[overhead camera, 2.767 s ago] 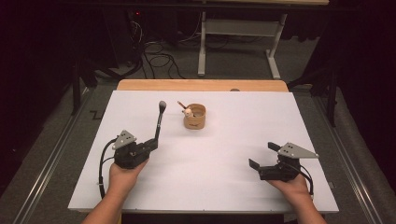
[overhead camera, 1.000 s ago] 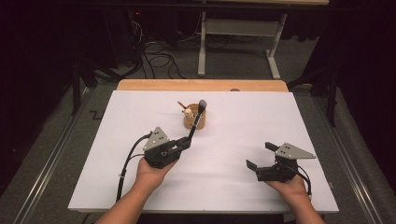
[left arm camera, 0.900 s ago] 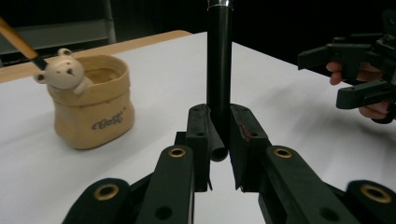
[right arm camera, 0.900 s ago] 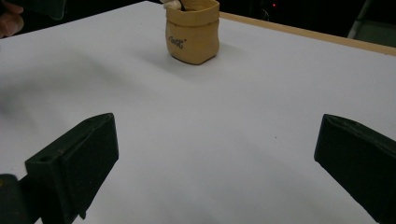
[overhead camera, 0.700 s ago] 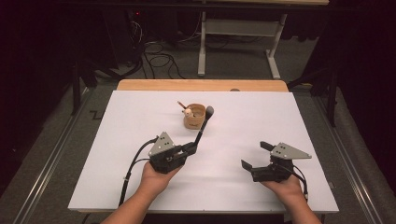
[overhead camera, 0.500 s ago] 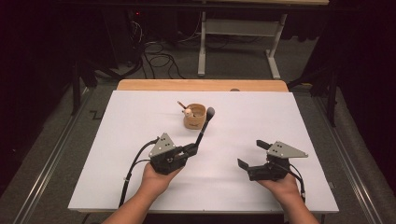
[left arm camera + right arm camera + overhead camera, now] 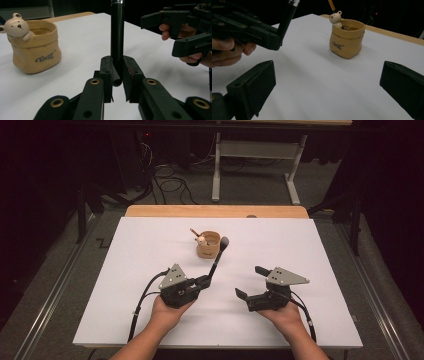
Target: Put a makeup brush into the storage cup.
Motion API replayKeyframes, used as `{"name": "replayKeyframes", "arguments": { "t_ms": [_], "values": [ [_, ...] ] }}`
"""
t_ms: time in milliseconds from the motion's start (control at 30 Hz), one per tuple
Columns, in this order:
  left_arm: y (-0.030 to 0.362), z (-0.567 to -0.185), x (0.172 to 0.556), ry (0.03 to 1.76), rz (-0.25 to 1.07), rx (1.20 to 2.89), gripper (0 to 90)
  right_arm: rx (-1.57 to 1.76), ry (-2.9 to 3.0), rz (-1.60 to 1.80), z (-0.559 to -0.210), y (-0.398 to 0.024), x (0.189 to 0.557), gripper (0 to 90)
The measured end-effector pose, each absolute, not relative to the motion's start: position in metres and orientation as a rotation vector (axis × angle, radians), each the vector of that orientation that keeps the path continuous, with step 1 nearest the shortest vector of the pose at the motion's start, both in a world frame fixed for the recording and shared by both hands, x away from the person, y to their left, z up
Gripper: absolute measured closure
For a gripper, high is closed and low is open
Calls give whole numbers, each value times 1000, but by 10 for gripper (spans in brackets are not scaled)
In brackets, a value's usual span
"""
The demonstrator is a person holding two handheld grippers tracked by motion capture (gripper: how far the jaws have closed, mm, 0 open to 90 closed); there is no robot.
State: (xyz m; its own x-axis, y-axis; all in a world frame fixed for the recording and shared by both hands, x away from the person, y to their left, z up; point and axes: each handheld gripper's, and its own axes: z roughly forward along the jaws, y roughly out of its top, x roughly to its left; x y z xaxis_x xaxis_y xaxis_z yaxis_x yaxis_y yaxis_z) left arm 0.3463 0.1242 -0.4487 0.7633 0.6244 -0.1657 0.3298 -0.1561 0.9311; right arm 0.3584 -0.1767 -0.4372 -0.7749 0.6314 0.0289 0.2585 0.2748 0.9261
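My left gripper [image 7: 206,281] is shut on the lower end of a black stick [image 7: 217,260] with a silver band, which leans up and away toward a tan cup [image 7: 208,245]. The cup bears a small bear figure [image 7: 17,26] on its rim and a thin wooden stick stands in it. In the left gripper view the jaws [image 7: 117,72] clamp the black stick [image 7: 117,32], with the cup [image 7: 37,52] to its left. My right gripper [image 7: 249,281] stands open over the white board, right of the left one, nothing between its jaws [image 7: 327,82]. It faces the cup [image 7: 347,38] and the left gripper [image 7: 274,42].
The white board [image 7: 310,250] lies on a wooden table whose far edge [image 7: 215,211] shows behind it. Cables and a white metal frame [image 7: 252,150] sit on the dark floor beyond. Metal rails run along both sides of the board.
The left gripper carried the black stick rightward to just in front of the cup. The right gripper has shifted left toward the middle, staying open.
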Motion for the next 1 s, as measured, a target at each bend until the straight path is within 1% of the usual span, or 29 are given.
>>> {"name": "replayKeyframes", "arguments": {
  "t_ms": [1000],
  "values": [
    [129, -450, 347, 761, 326, 1744, 792, 769, 2196, 1631, -414, -134, 371, 61]
  ]
}}
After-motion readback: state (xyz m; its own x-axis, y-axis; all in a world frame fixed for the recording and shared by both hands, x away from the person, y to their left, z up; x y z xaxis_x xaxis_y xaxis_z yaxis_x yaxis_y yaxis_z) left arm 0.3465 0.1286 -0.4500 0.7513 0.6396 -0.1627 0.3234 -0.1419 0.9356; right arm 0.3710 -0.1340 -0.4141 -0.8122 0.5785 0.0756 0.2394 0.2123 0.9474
